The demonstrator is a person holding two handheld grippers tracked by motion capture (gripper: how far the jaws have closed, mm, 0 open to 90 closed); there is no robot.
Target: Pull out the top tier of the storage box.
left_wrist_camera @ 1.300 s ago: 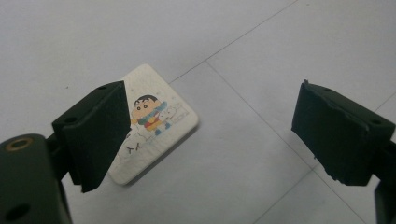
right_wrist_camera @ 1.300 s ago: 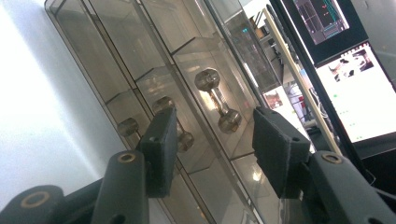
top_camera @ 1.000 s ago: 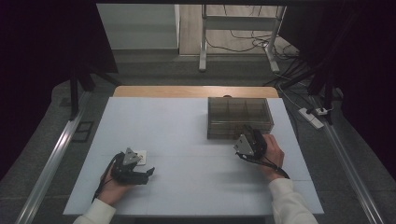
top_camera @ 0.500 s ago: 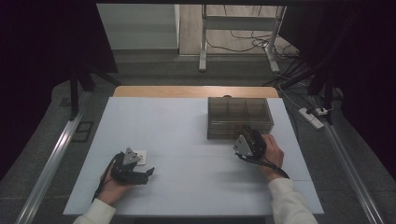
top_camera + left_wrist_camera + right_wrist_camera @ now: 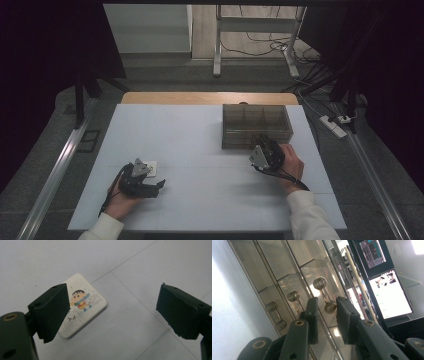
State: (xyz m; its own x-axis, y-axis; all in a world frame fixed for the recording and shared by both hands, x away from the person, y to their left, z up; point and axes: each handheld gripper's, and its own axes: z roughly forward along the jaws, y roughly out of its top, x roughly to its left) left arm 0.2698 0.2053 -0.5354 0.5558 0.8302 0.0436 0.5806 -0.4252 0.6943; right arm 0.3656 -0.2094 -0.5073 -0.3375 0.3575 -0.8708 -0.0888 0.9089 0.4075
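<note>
At a pale desk [image 5: 200, 125], a person is working two hand-held grippers. The right gripper [image 5: 264, 148] is reaching at the near wall of a smoky clear plastic organiser box [image 5: 256, 125] that is standing toward the far right of the desk. Its jaws have just been closing, and in the right gripper view they are standing narrowly apart, with a small knob handle [image 5: 325, 295] of the box lying just beyond their tips; nothing is clamped yet. The step in hand appears to be taking hold of a knob to open the box; the next move would call for easing forward until the knob sits between the pads, then pinching. The right hand [image 5: 291, 162] is resting low, the wrist rolled sideways. The left gripper [image 5: 159, 184] is lying near the front left, jaws spread wide and released, beside a white cartoon-printed tile [image 5: 83, 305] flat on the desk.
</note>
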